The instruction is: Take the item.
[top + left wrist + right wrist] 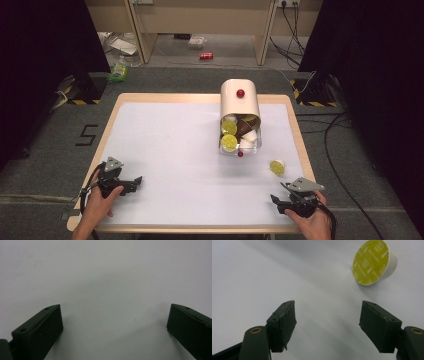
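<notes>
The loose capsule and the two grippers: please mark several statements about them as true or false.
1. The loose capsule has a yellow lid. True.
2. The right gripper is holding the capsule. False: it is open and the capsule lies apart, ahead of it.
3. The left gripper is open and holds nothing. True.
4. The white container stands upright. False: it lies on its side, with capsules at its open end.

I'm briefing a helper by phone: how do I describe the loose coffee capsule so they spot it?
Find the tipped white container on the white table, capsules spilling from its mouth. Look nearer the right gripper: one yellow-lidded capsule lies alone on its side, apart from the rest.
</notes>
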